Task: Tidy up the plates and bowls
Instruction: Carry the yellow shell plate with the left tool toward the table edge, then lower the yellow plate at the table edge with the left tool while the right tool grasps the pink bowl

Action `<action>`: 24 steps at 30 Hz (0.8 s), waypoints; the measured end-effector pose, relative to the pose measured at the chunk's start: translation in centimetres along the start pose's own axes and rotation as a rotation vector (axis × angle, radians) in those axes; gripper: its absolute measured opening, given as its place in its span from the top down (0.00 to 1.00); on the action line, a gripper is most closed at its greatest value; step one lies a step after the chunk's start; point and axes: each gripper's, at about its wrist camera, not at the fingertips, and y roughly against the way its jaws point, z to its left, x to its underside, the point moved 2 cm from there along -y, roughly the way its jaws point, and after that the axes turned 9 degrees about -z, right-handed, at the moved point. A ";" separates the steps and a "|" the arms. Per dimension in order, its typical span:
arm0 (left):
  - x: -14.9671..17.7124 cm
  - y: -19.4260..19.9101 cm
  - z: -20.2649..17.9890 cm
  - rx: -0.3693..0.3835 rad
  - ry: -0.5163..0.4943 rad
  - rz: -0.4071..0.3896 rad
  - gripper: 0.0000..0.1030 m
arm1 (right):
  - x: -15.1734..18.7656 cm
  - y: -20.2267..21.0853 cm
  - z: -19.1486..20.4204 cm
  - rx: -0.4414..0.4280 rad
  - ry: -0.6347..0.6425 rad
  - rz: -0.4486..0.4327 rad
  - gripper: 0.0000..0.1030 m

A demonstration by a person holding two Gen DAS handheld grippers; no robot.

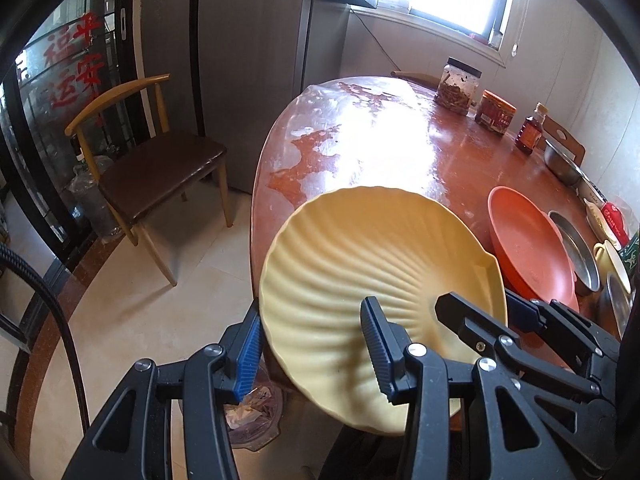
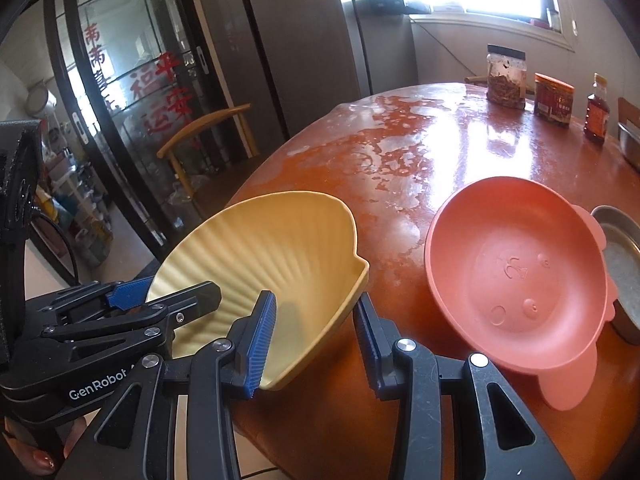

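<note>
Holding the yellow shell-shaped plate at the near edge of the red table, we pinch its left rim with our left gripper and its right rim with our right gripper; the pink plate lies on the table just beside it, further right

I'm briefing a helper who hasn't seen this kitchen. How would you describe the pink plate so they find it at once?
Start at the round reddish-brown wooden table. On its near right side, just left of a round metal pan, lies the salmon-pink plastic plate. Unlike the ribbed, shell-shaped yellow plate beside it, it is smooth, with a face embossed in its well and ear-like tabs on its rim.
</note>
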 end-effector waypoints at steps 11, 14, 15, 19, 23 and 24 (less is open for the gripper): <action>-0.8 -1.0 -0.2 0.012 0.013 -0.011 0.55 | 0.4 0.6 -1.2 -0.004 -0.062 -0.016 0.45; -1.0 -1.1 -0.5 0.011 0.016 -0.015 0.55 | 0.3 1.5 -1.5 -0.010 -0.084 -0.032 0.39; -1.1 -1.2 -0.6 0.014 0.019 -0.015 0.55 | 0.2 1.9 -1.6 -0.012 -0.090 -0.039 0.39; -1.4 -1.5 -1.1 0.020 0.019 -0.020 0.55 | 0.1 3.6 -1.5 -0.016 -0.087 -0.052 0.37; -1.6 -1.6 -1.7 0.010 0.014 -0.034 0.55 | -0.2 5.8 -2.3 0.003 -0.096 -0.104 0.31; -1.7 -1.5 -1.9 0.002 0.007 -0.038 0.54 | -0.2 6.3 -2.6 0.009 -0.102 -0.114 0.28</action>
